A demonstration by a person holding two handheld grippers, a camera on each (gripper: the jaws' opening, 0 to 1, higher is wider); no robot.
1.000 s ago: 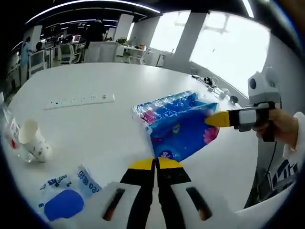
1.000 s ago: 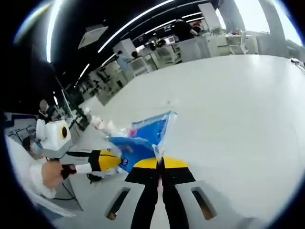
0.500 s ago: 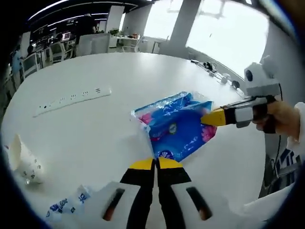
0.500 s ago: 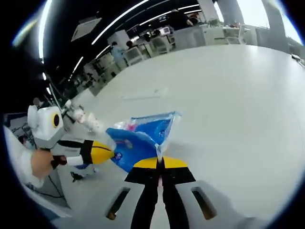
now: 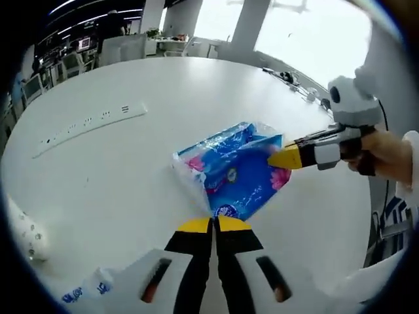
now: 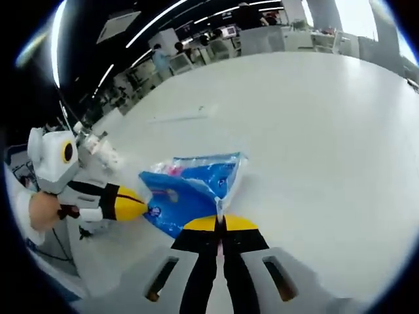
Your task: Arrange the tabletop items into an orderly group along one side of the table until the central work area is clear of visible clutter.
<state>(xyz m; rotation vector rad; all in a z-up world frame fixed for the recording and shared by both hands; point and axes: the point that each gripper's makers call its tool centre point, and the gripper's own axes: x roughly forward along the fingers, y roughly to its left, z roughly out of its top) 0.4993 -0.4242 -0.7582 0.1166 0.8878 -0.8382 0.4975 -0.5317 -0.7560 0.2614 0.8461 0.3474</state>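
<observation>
Right claw [image 6: 219,222] pinching blue tissue pack [image 6: 190,190] edge.

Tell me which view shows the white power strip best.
The left gripper view: the power strip lies in full length on the white table, with its sockets readable as dark marks. In the right gripper view it is a faint thin sliver far off, with no detail.
</observation>
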